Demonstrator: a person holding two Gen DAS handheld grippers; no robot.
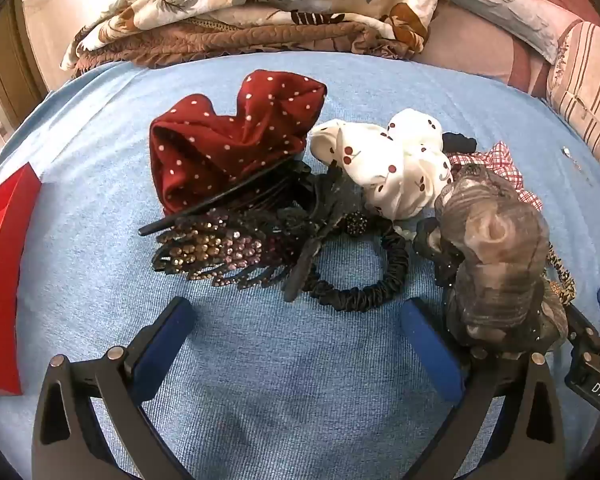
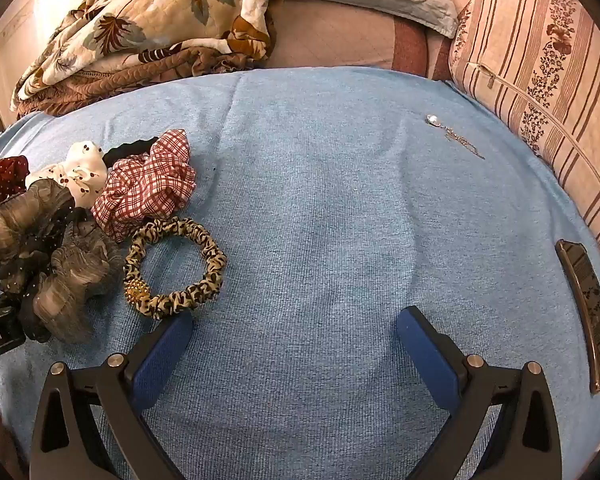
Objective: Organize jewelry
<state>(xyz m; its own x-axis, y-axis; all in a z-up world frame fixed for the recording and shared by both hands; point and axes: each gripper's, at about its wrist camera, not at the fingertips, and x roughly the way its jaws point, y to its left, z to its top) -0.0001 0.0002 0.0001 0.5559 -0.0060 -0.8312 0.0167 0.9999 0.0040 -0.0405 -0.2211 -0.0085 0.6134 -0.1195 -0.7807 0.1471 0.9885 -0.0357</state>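
Note:
A pile of hair accessories lies on a blue cloth (image 1: 260,380). In the left wrist view I see a red dotted scrunchie (image 1: 228,148), a white cherry scrunchie (image 1: 396,164), a rhinestone hair claw (image 1: 216,248), a thin black scrunchie (image 1: 364,284) and a grey organza scrunchie (image 1: 496,264). My left gripper (image 1: 296,320) is open and empty, just short of the black scrunchie. In the right wrist view, a leopard scrunchie (image 2: 176,268) and a red plaid scrunchie (image 2: 148,184) lie left. A small pendant with chain (image 2: 452,136) lies far right. My right gripper (image 2: 294,334) is open and empty.
A red box (image 1: 0,272) sits at the left edge of the cloth. A folded floral quilt (image 1: 260,4) lies behind. A striped pillow (image 2: 540,80) and a dark phone-like slab (image 2: 588,312) line the right side.

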